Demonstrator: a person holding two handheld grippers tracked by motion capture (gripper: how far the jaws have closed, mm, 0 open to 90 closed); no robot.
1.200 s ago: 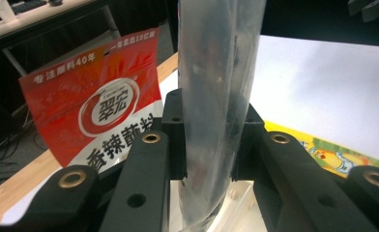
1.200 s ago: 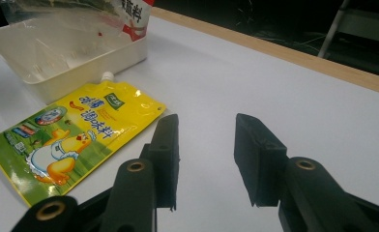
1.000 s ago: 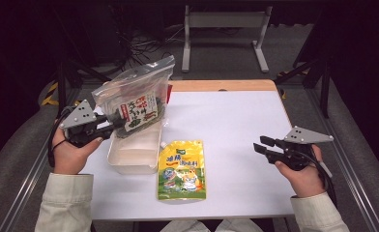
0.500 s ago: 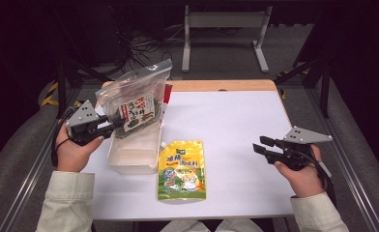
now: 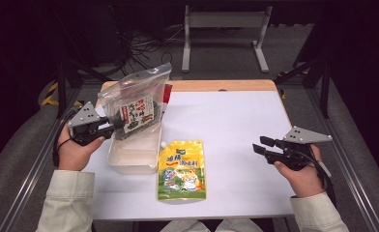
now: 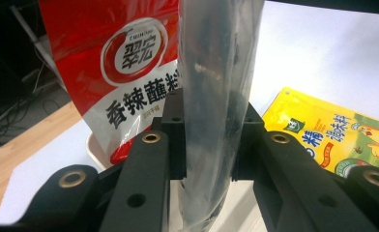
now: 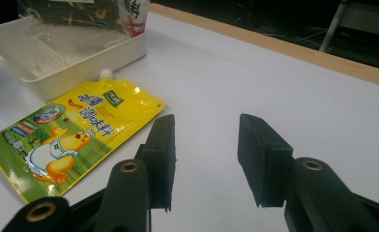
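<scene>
1. Left gripper (image 5: 109,126): held at the left edge of the table, jaws pinching the clear zip bag. In the left gripper view the plastic runs upright between the two pads (image 6: 175,130), gripped on both faces.

2. Clear zip bag (image 5: 137,104): transparent pouch holding a dark, printed packet. It stands tilted above the tray, its lower end down in the tray or just above its floor; contact cannot be told. Against the pictures from a second ago, it sits slightly lower and more to the near side, the gripper having drifted with it. Judgement: the bag is being lowered into the tray, and release is not yet due.

3. White tray (image 5: 129,162): shallow plastic container on the table, directly under the bag, near half bare.

4. Red packet (image 6: 124,67): red-and-white pouch with large characters, behind the clear bag, its lower end in the tray; a red sliver of it shows beside the bag in the high view.

5. Yellow spout pouch (image 5: 182,170): lies flat on the white table (image 5: 236,121), just beside the tray, spout toward it. Unmoved since a second ago; likely next in line for the tray.

6. Right gripper (image 5: 259,146): held low at the right of the table, jaws spread, nothing between them. Position unchanged; idle.
</scene>
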